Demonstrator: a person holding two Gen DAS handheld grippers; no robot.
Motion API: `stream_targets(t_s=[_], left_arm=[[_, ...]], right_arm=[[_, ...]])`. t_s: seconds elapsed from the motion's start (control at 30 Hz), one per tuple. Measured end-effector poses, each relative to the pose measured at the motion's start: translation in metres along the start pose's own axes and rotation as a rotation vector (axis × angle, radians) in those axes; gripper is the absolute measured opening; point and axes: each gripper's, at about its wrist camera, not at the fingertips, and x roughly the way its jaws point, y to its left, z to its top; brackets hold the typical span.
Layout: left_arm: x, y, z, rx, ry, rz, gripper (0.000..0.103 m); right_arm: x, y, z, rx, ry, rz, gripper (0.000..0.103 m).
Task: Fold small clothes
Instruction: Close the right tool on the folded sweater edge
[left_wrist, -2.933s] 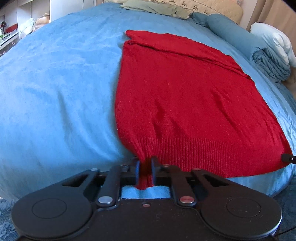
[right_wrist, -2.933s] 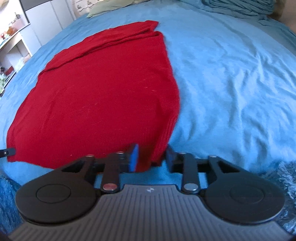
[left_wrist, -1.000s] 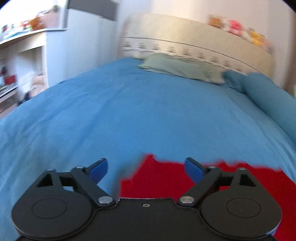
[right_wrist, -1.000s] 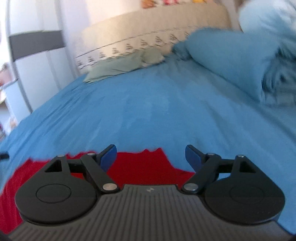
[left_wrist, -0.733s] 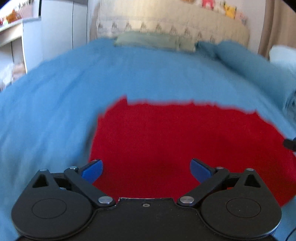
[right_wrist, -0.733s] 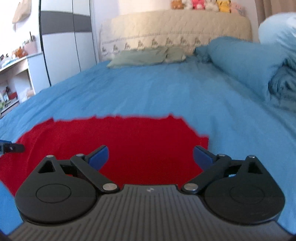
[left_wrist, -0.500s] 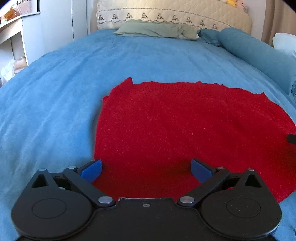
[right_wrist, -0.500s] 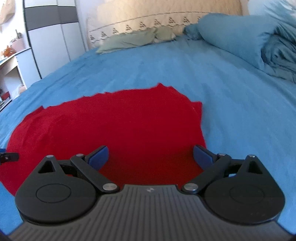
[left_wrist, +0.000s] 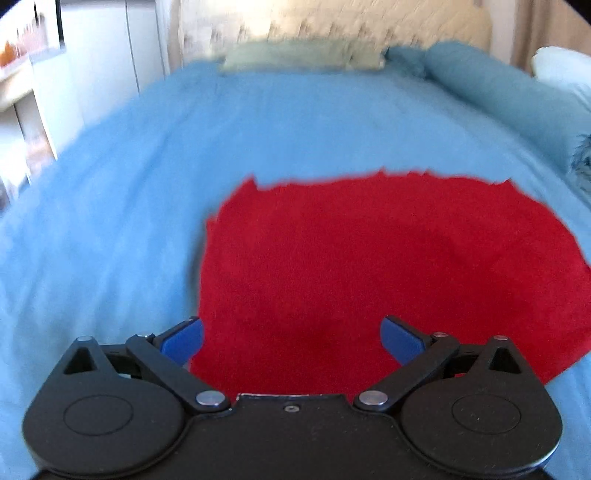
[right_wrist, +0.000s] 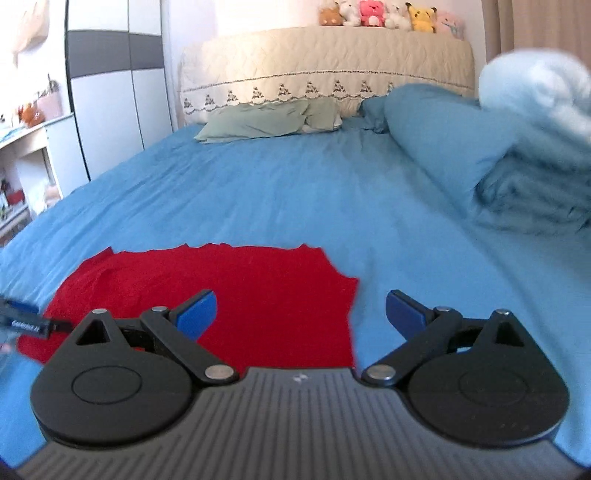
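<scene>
A red knit garment (left_wrist: 388, 258) lies folded over on the blue bedsheet (left_wrist: 110, 221). In the left wrist view it fills the middle and right, its far edge ragged. My left gripper (left_wrist: 291, 338) is open and empty, held over the garment's near left part. In the right wrist view the garment (right_wrist: 258, 291) lies low and left, its right edge under the gripper. My right gripper (right_wrist: 301, 314) is open and empty above that right edge. The tip of the left gripper (right_wrist: 26, 321) shows at the far left.
A green pillow (right_wrist: 266, 120) and a beige headboard (right_wrist: 325, 70) stand at the bed's far end. A rolled blue duvet (right_wrist: 461, 140) and a pale pillow (right_wrist: 535, 96) lie along the right. A white wardrobe (right_wrist: 114, 96) and shelves stand left.
Earlier both grippers were shut on the garment's hem; they carried it over into a fold, let go and opened. In the last half second both have tilted up and drawn back slightly.
</scene>
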Motion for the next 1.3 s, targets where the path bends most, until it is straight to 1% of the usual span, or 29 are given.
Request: stream_targets(t_s=[0.07, 0.13, 0.2, 0.23, 0.3, 0.37, 0.43, 0.53, 0.6, 0.63, 0.67, 0.7, 0.8, 0.87, 0.9, 0.97, 1.0, 1.03, 1.1, 1.13, 1.2, 1.3], left_arm=[[-0.018, -0.010, 0.001, 0.014, -0.031, -0.007, 0.103], [-0.031, -0.018, 0.001, 0.010, -0.047, -0.037, 0.103], [-0.036, -0.025, 0.002, 0.003, -0.054, -0.066, 0.103], [-0.036, -0.029, 0.002, -0.001, -0.051, -0.075, 0.103], [-0.031, -0.038, 0.003, -0.006, -0.045, -0.088, 0.103], [-0.020, -0.045, 0.004, -0.018, -0.032, -0.081, 0.103], [-0.012, -0.051, 0.004, -0.041, -0.026, -0.081, 0.103], [-0.002, -0.058, 0.005, -0.063, -0.016, -0.093, 0.103], [0.003, -0.064, 0.006, -0.061, -0.014, -0.093, 0.103], [0.006, -0.065, 0.007, -0.059, -0.013, -0.093, 0.103], [0.009, -0.066, 0.008, -0.057, -0.012, -0.094, 0.103], [0.013, -0.068, 0.009, -0.056, -0.011, -0.095, 0.103], [0.022, -0.072, 0.013, -0.059, -0.007, -0.107, 0.103], [0.026, -0.075, 0.015, -0.065, -0.005, -0.117, 0.103], [0.028, -0.076, 0.015, -0.068, -0.004, -0.124, 0.103], [0.030, -0.080, 0.016, -0.070, -0.002, -0.135, 0.103], [0.031, -0.081, 0.016, -0.070, 0.000, -0.137, 0.103], [0.033, -0.083, 0.015, -0.069, 0.002, -0.141, 0.103], [0.034, -0.086, 0.013, -0.063, 0.007, -0.150, 0.103], [0.035, -0.088, 0.013, -0.059, 0.011, -0.154, 0.103], [0.037, -0.092, 0.011, -0.046, 0.015, -0.161, 0.103], [0.043, -0.098, 0.012, -0.020, 0.013, -0.151, 0.103]], right_arm=[[-0.031, -0.005, 0.018, 0.007, 0.059, 0.027, 0.103], [-0.059, -0.010, 0.034, 0.009, 0.127, 0.066, 0.103], [-0.073, -0.012, 0.038, 0.003, 0.169, 0.076, 0.103], [-0.071, -0.012, 0.035, 0.003, 0.196, 0.074, 0.103], [-0.058, -0.011, 0.019, 0.011, 0.236, 0.052, 0.103], [-0.030, -0.010, -0.008, 0.061, 0.270, 0.042, 0.103], [0.001, -0.012, -0.042, 0.156, 0.294, 0.035, 0.103], [0.037, -0.013, -0.081, 0.262, 0.319, -0.025, 0.103], [0.051, -0.014, -0.099, 0.316, 0.306, -0.052, 0.103], [0.052, -0.013, -0.105, 0.328, 0.263, -0.062, 0.103], [0.051, -0.010, -0.106, 0.324, 0.214, -0.066, 0.103], [0.050, -0.010, -0.107, 0.327, 0.187, -0.061, 0.103], [0.053, -0.013, -0.105, 0.394, 0.122, -0.040, 0.103], [0.057, -0.020, -0.104, 0.454, 0.090, -0.035, 0.099], [0.058, -0.024, -0.104, 0.482, 0.079, -0.040, 0.095], [0.062, -0.034, -0.106, 0.544, 0.061, -0.047, 0.089], [0.062, -0.037, -0.107, 0.571, 0.053, -0.053, 0.084], [0.061, -0.040, -0.107, 0.591, 0.048, -0.059, 0.078], [0.056, -0.040, -0.110, 0.609, 0.049, -0.073, 0.071], [0.054, -0.041, -0.112, 0.611, 0.051, -0.074, 0.069], [0.054, -0.042, -0.113, 0.603, 0.054, -0.059, 0.069], [0.062, -0.044, -0.109, 0.583, 0.065, -0.034, 0.068]])
